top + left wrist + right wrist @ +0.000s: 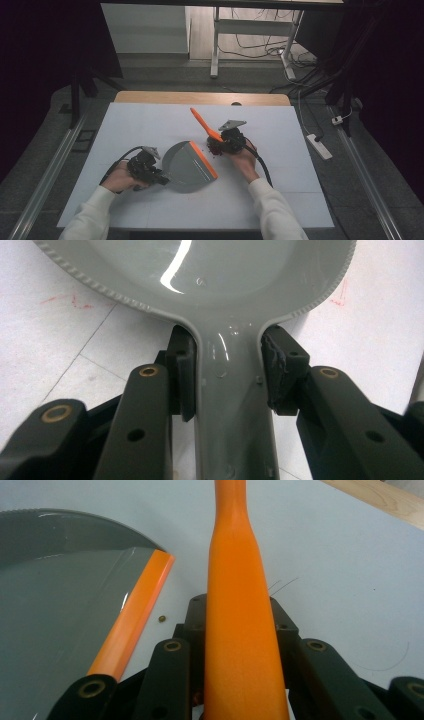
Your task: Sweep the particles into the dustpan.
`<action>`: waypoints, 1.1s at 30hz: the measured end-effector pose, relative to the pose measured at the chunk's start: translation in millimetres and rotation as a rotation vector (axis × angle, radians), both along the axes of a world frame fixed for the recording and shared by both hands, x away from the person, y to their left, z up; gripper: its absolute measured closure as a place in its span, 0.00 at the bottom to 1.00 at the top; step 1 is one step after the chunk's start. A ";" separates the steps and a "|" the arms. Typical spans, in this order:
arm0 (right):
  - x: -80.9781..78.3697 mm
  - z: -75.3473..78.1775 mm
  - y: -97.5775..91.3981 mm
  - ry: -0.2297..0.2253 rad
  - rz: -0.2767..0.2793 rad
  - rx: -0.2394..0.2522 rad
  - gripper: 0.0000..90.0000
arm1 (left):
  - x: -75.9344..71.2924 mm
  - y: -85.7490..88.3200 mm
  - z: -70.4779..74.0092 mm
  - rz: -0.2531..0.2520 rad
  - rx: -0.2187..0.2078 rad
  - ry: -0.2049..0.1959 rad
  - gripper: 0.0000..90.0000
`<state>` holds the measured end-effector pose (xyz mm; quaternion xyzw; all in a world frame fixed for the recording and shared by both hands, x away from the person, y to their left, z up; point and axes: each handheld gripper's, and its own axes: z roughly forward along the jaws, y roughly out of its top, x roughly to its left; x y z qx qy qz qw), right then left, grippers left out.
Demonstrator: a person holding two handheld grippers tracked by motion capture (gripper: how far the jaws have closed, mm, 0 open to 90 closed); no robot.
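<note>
High view: grey dustpan (190, 167) flat on white worktop (150, 125), dark red crumbs (216, 148) seen by its orange lip.
Left tool (227, 372) view: dustpan handle clamped btwn pads.
Right tool (240, 625) view: orange brush (240, 630) handle gripped; small bead (162, 618) beside lip.

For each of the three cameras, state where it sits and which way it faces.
High view: fixed above the person's side, looking forward and down on the white table; both forearms, left gripper and right gripper show.
Left gripper view: rides the left gripper, looking along its fingers clamped on the grey dustpan handle.
Right gripper view: rides the right gripper, looking along the orange brush handle it grips.
Shared: the dustpan's orange lip appears in the high and right gripper views.
</note>
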<state>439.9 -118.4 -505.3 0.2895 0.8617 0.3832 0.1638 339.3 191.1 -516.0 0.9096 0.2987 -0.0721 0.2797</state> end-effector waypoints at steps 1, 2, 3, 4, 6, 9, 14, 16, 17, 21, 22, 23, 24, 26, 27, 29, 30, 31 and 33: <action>-0.4 0.2 0.4 -0.001 0.002 -0.005 0.78 | -0.1 -0.1 0.0 0.001 0.001 0.000 0.68; -0.8 0.0 1.1 -0.002 0.004 -0.005 0.78 | 0.0 0.0 0.0 0.000 0.000 0.001 0.68; -1.4 0.1 1.8 -0.002 0.010 -0.006 0.78 | 0.0 0.0 0.0 0.001 -0.001 0.001 0.68; -1.6 0.0 2.0 -0.002 0.012 -0.007 0.78 | 0.1 0.0 0.0 0.000 0.000 0.002 0.68; -2.0 -0.1 2.3 -0.004 0.011 -0.006 0.78 | 0.2 -0.1 -0.1 0.001 0.001 0.002 0.68; -2.7 -0.3 2.7 -0.007 0.020 -0.010 0.78 | 0.5 0.0 -0.3 0.000 0.001 0.004 0.69; -4.7 -0.1 4.3 -0.007 0.034 -0.017 0.78 | 1.0 0.0 -1.1 0.003 0.000 0.006 0.68; -5.6 0.0 5.3 -0.006 0.042 -0.020 0.78 | 1.2 0.0 -1.4 0.003 0.000 0.007 0.68; -6.4 -0.2 6.1 -0.005 0.042 -0.018 0.78 | 1.2 0.0 -1.5 0.003 0.000 0.007 0.68; -9.0 -0.1 8.7 -0.004 0.054 -0.020 0.78 | 1.2 -0.1 -1.6 0.003 -0.001 0.007 0.68; -9.0 -0.1 8.7 -0.004 0.054 -0.020 0.78 | 1.3 -0.2 -1.6 0.003 0.000 0.008 0.68; -10.7 -0.2 10.6 -0.004 0.059 -0.020 0.78 | 1.3 -0.2 -1.6 0.003 0.000 0.008 0.68; -11.4 -0.1 11.4 -0.006 0.065 -0.024 0.78 | 1.3 -0.2 -1.7 0.003 -0.001 0.008 0.68; -12.4 -0.2 12.7 -0.005 0.070 -0.021 0.78 | 1.4 -0.2 -1.7 0.003 -0.001 0.008 0.69; -13.2 -0.1 13.5 -0.002 0.073 -0.018 0.78 | 1.4 -0.2 -1.7 0.003 -0.001 0.008 0.69; -15.0 -0.2 15.7 0.001 0.081 -0.018 0.78 | 1.4 -0.2 -1.7 0.003 -0.001 0.008 0.68; -16.5 -0.2 17.2 0.002 0.084 -0.019 0.78 | 1.3 -0.3 -1.7 0.003 -0.001 0.008 0.68; -16.5 -0.2 17.2 0.002 0.084 -0.019 0.78 | 1.3 -0.3 -1.7 0.003 -0.001 0.008 0.68; -17.8 -0.4 18.9 0.008 0.092 -0.008 0.78 | 1.4 -0.2 -1.7 0.003 -0.002 0.008 0.68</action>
